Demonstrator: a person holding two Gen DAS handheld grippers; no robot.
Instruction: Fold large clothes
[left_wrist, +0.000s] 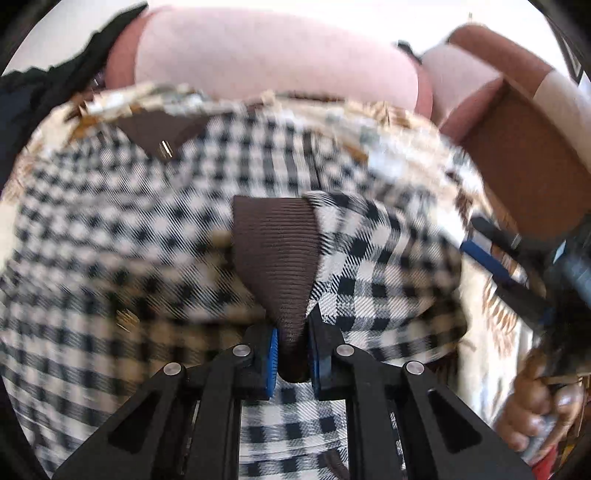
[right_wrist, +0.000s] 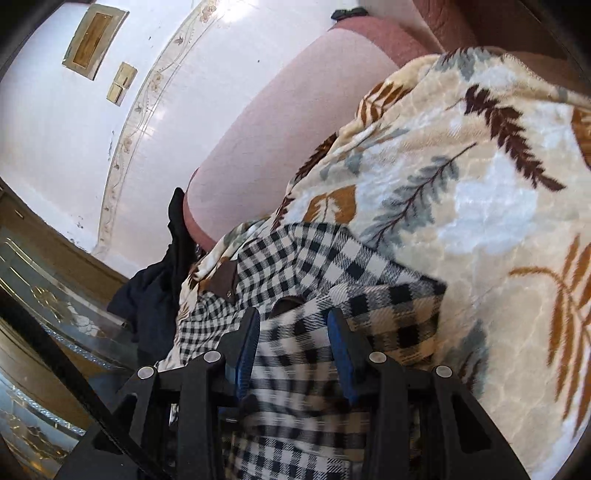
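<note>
A black-and-white checked garment (left_wrist: 110, 229) with brown trim lies spread on a leaf-patterned blanket (right_wrist: 461, 184). My left gripper (left_wrist: 291, 347) is shut on a brown ribbed strip (left_wrist: 277, 243) of the garment, pinched between its blue pads. My right gripper (right_wrist: 295, 332) has a bunched fold of the checked garment (right_wrist: 303, 266) between its fingers, which stand fairly wide around the cloth. The right gripper also shows at the right edge of the left wrist view (left_wrist: 517, 266), held by a hand.
A pink cushion (left_wrist: 266, 55) backs the blanket; it also shows in the right wrist view (right_wrist: 280, 129). A brown armrest (left_wrist: 524, 155) stands at right. Dark clothes (right_wrist: 155, 288) hang off the left side. A glass-topped table (right_wrist: 44, 314) stands beyond, by a white wall.
</note>
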